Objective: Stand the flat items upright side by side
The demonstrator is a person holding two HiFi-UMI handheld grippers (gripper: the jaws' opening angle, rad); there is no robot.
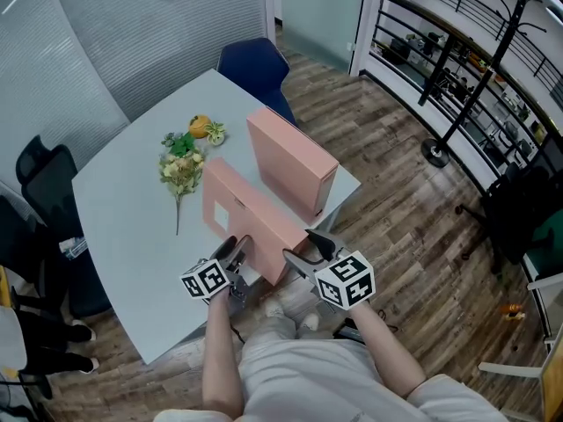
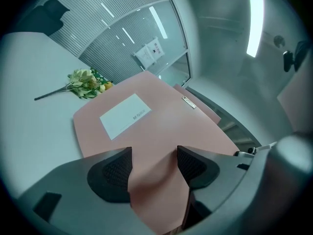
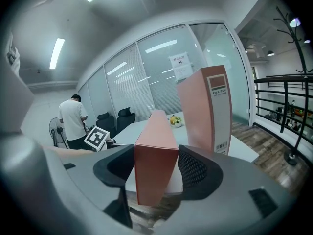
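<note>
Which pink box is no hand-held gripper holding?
The farther pink box, standing alone; the nearer pink box is gripped by the left hand-held gripper and right hand-held gripper.

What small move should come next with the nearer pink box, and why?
Probably nudge the nearer box toward the standing box and settle it beside it. The left gripper and right gripper both clamp its near end, and a gap separates the two boxes.

Grey jaws, black-and-white marker cubes (image 1: 208,280), pale T-shirt (image 1: 295,367)
</note>
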